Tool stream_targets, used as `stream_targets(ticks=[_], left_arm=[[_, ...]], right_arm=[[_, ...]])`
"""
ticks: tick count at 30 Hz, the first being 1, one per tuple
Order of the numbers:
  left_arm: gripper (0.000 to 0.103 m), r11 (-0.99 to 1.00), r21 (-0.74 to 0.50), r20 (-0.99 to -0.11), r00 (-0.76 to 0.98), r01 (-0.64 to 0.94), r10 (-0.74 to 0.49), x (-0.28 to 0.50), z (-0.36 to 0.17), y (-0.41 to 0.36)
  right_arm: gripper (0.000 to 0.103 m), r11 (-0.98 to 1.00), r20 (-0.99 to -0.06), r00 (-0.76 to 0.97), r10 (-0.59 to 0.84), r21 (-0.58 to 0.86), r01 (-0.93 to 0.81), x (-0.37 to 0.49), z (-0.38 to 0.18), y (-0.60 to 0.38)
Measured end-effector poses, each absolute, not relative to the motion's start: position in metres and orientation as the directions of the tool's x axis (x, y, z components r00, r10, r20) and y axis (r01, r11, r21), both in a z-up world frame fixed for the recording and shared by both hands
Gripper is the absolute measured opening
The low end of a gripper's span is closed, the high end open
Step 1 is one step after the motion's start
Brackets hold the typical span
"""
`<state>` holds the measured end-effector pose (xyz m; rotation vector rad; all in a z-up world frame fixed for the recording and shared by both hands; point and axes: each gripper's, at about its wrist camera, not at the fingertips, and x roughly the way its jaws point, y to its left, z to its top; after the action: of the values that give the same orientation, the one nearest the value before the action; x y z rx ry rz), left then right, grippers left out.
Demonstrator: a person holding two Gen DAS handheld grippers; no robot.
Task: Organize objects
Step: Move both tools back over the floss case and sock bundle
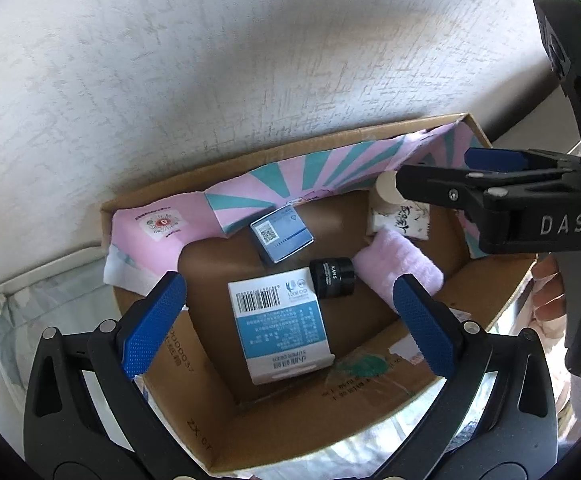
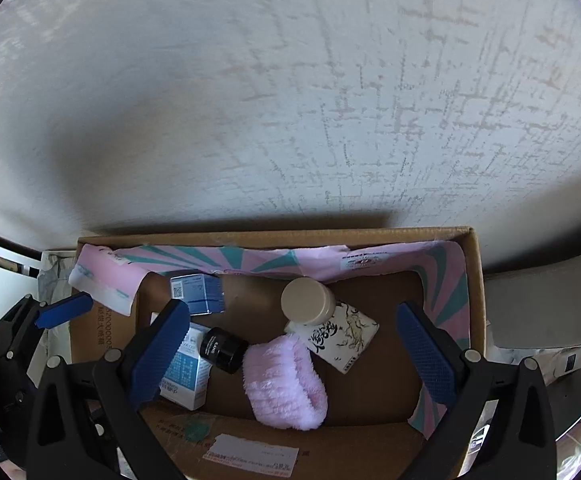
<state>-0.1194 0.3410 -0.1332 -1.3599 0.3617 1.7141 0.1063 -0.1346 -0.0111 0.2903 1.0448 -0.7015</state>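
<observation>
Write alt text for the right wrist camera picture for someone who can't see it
The open right gripper hangs empty above a cardboard box against a pale wall. Inside lie a fluffy pink band, a small black jar, a beige-lidded bottle and two blue-and-white cartons.

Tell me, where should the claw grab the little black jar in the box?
Grab the black jar across its round side wall, coming down from above. It lies tipped on its side between the blue-and-white carton and the pink fluffy band, so the free sides are probably top and bottom.
</observation>
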Motion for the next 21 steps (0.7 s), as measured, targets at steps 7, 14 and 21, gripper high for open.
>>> stream_targets(ticks=[7,14,21], left_arm=[[0.103,-0.569,-0.287,-0.869,-0.039,-0.771,0.492,-0.111,-0.115,0.335],[0.103,-0.587,-0.320,-0.831,-0.078,-0.744,0.551,-0.113,-0.075,0.309],[0.103,-0.603,-0.311,-0.796,-0.145,-0.735,0.587,-0.109,-0.044,0.272]], right_arm=[[0.102,0.761,-0.841,0.334,-0.425,-0.132,0.635,0.097,-0.001,-0.115],[0.102,0.762,-0.803,0.377,-0.462,-0.142,0.632,0.088,0.012,-0.087],[0.103,0.766,-0.750,0.413,-0.517,-0.191,0.614,0.081,0.030,-0.057]])
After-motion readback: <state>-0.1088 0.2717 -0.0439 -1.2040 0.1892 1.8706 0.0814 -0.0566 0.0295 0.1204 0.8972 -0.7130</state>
